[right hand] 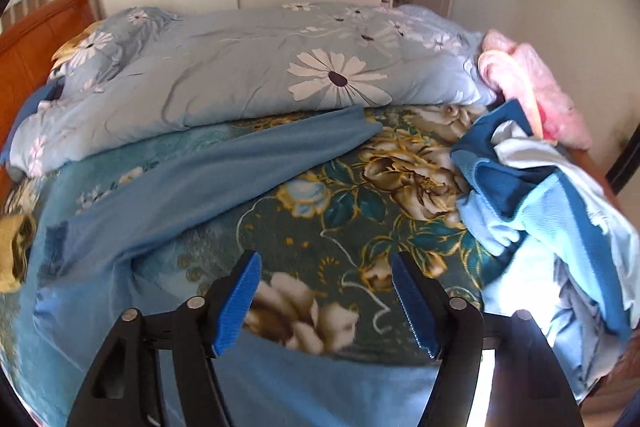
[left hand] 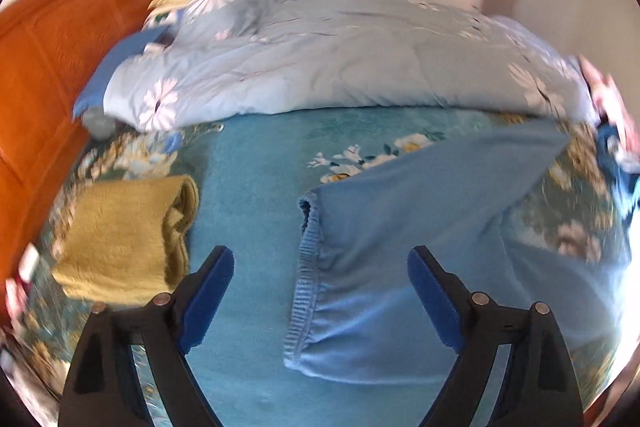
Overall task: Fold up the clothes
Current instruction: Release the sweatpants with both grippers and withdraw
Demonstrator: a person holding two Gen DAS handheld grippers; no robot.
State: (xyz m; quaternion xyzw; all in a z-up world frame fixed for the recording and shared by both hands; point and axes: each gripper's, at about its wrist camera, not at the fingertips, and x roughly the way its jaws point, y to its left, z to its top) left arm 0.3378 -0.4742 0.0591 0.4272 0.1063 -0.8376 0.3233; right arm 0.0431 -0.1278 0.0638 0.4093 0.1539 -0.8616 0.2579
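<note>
Both claws, left [left hand: 320,267] and right [right hand: 324,271], gape empty over blue trousers [left hand: 400,247] spread on the bed [left hand: 248,167]; yellow towel [left hand: 120,239] near the headboard edge

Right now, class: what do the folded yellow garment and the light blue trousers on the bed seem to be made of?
Folded yellow garment: looks like thick fleece or terry, matte, judging by its fuzzy, nubbly pile.
Light blue trousers: probably soft cotton-type knit, matte; the ribbed, gathered waistband and smooth limp drape suggest jersey. Blur leaves the exact fibre open.

Daisy-print duvet [right hand: 240,67] bunched on floral bedspread [right hand: 400,179], orange headboard [left hand: 48,67] w/ white wall behind.
</note>
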